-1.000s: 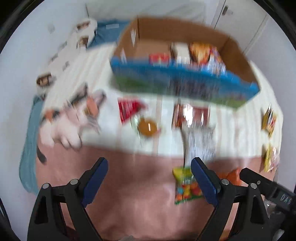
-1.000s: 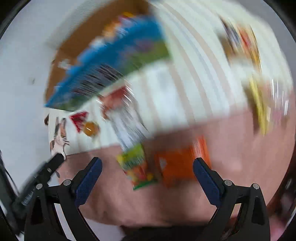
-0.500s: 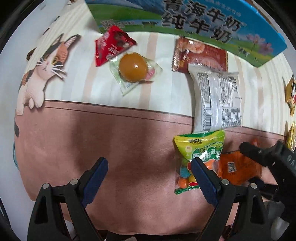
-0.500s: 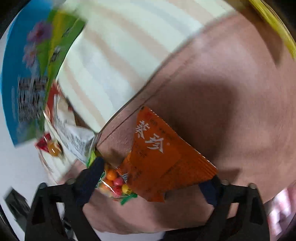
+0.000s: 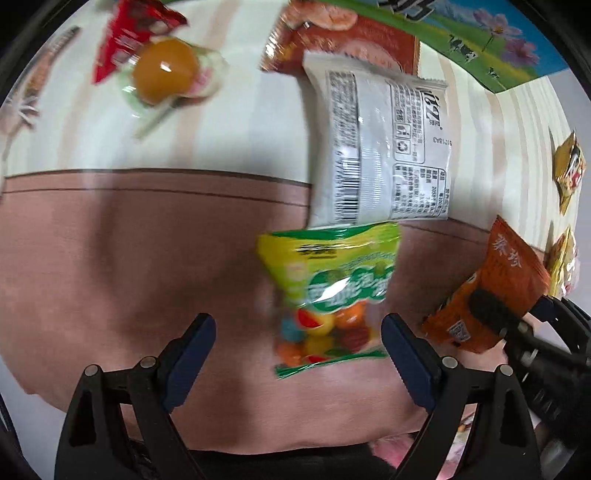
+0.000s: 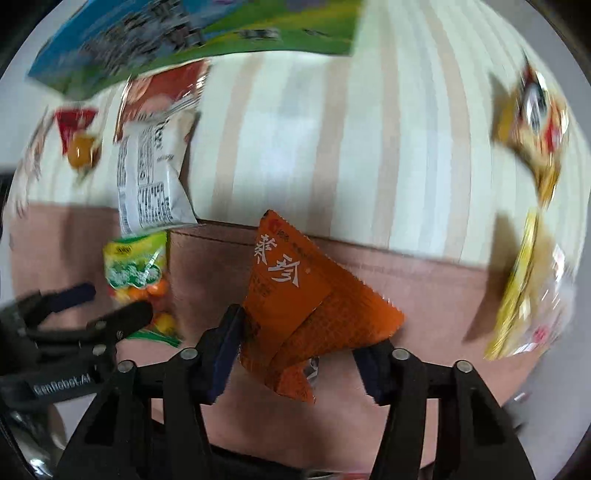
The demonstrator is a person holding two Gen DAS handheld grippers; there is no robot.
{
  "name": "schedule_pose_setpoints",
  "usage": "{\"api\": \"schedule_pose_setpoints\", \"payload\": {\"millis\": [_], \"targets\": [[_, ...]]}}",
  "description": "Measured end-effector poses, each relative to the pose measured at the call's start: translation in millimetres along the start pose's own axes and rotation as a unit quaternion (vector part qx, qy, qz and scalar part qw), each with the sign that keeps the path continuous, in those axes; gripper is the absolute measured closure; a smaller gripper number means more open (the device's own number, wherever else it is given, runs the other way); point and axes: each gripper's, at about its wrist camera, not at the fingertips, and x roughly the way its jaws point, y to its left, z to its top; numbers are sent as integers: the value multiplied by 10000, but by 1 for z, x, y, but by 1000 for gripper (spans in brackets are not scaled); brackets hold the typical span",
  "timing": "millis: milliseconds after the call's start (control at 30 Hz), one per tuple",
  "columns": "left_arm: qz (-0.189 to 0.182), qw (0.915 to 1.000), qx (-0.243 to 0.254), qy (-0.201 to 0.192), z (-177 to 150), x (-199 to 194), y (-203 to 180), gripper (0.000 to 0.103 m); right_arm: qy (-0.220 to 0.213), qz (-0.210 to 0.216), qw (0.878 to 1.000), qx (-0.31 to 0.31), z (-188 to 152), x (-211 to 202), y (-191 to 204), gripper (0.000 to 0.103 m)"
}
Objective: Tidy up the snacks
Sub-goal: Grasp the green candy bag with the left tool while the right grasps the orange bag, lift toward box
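My right gripper [image 6: 301,345] is shut on an orange triangular snack packet [image 6: 295,295], lifted slightly off the pink cloth; the packet also shows in the left wrist view [image 5: 495,291]. My left gripper [image 5: 299,347] is open, its jaws on either side of a green and yellow candy bag [image 5: 332,291] lying on the cloth; the bag also shows in the right wrist view [image 6: 136,269]. A white wrapper [image 5: 380,147] lies just beyond it.
A blue and green carton [image 6: 192,40] stands at the back. A red-brown packet [image 5: 343,40], a red packet [image 5: 129,33] and a wrapped orange jelly [image 5: 166,70] lie near it. Yellow packets [image 6: 532,110] lie to the right.
Both grippers have dropped close to the cloth. The right gripper closed on the orange packet and raised it. The left gripper moved over the candy bag.
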Motion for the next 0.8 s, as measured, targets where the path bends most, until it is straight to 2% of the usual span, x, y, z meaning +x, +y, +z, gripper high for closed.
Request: {"api": "schedule_pose_setpoints", "payload": {"millis": [67, 200, 267, 333, 400, 467, 533, 600, 667, 800], "targets": [[-51, 9998, -89, 151, 7, 11, -6, 12, -27, -36, 10000, 75, 1, 0, 0, 29], [101, 9998, -105, 135, 9, 25, -15, 13, -55, 360, 9964, 768, -1, 6, -14, 28], [113, 9999, -108, -10, 11, 28, -17, 13, -58, 549, 9924, 1101, -4, 11, -23, 28], [177, 9997, -77, -129, 11, 26, -19, 21, -103, 643, 9877, 1425, -7, 15, -31, 28], [259, 9993, 31, -264, 10, 19, -14, 39, -192, 625, 9848, 1608, -10, 17, -41, 28], [352, 9988, 116, -326, 7, 16, -12, 51, -276, 547, 9835, 1700, -12, 20, -41, 27], [384, 9985, 139, -377, 7, 13, -8, 52, -396, 421, 9837, 1703, -13, 23, -41, 32], [465, 9979, 138, -438, 5, 11, -5, 53, -579, 182, 9860, 1556, -14, 23, -36, 43], [482, 9976, 114, -486, 3, 9, 0, 53, -750, 116, 9868, 1428, -16, 21, -31, 55], [476, 9968, 155, -618, -1, -1, 0, 53, -914, 231, 9886, 1178, -21, 7, -17, 59]]}}
